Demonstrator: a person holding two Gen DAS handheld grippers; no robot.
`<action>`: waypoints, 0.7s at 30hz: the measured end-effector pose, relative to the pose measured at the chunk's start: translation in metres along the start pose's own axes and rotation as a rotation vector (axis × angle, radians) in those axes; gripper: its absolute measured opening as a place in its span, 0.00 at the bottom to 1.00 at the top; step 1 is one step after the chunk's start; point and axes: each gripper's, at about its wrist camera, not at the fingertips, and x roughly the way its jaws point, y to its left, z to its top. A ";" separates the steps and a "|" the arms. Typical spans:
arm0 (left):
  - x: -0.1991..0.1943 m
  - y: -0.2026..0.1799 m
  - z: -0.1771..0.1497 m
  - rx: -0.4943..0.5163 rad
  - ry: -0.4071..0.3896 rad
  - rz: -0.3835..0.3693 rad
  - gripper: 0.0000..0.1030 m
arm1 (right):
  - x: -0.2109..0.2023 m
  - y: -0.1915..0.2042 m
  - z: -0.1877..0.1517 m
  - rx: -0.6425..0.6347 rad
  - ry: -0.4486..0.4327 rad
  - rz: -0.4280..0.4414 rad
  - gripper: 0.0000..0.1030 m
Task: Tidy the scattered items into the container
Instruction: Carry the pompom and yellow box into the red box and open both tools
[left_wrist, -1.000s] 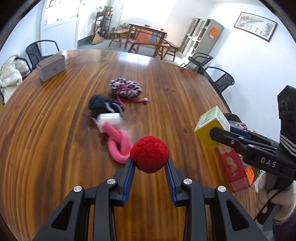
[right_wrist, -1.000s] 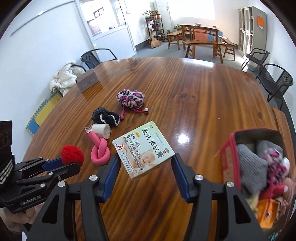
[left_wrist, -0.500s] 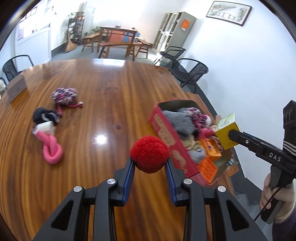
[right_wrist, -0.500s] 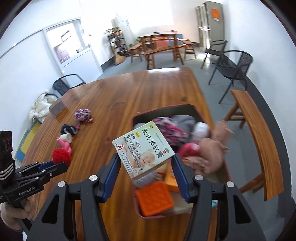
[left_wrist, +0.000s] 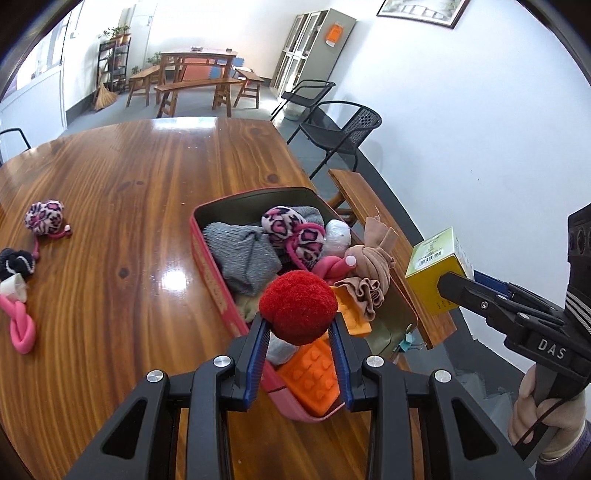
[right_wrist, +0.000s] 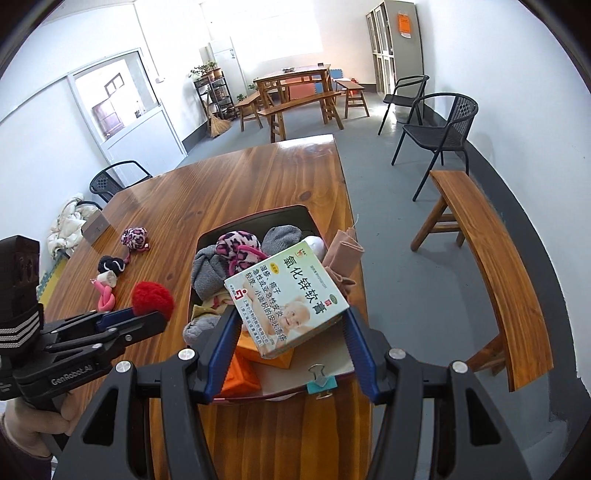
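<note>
My left gripper (left_wrist: 298, 326) is shut on a fuzzy red pompom (left_wrist: 297, 305), held above the near end of the red container (left_wrist: 212, 275). The container lies on the wooden table (left_wrist: 129, 192) and is full of socks, fabric and orange moulds. My right gripper (right_wrist: 290, 323) is shut on a green and white ointment box (right_wrist: 286, 295), hovering over the same container (right_wrist: 251, 219). In the left wrist view that box (left_wrist: 436, 275) hangs off the container's right side. Still on the table lie a leopard-print pouch (left_wrist: 44, 218), a black sock ball (left_wrist: 14, 262) and a pink knotted band (left_wrist: 20, 328).
A wooden bench (right_wrist: 495, 273) stands right of the table, with black chairs (right_wrist: 436, 129) behind it. A grey box (right_wrist: 95, 226) sits at the table's far left edge. A blue binder clip (right_wrist: 321, 384) is fixed to the container's near rim.
Both grippers swung right from the scattered items to above the container, each still holding its item. The container now fills the middle of both views.
</note>
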 end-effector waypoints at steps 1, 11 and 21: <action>0.005 -0.001 0.002 -0.001 0.006 0.004 0.33 | 0.002 -0.002 0.001 -0.006 0.003 0.006 0.59; 0.047 0.003 0.018 -0.034 0.057 0.067 0.45 | 0.040 0.005 0.023 -0.073 0.035 0.049 0.59; 0.029 0.024 0.009 -0.098 0.029 0.095 0.73 | 0.070 0.007 0.036 -0.091 0.092 0.059 0.66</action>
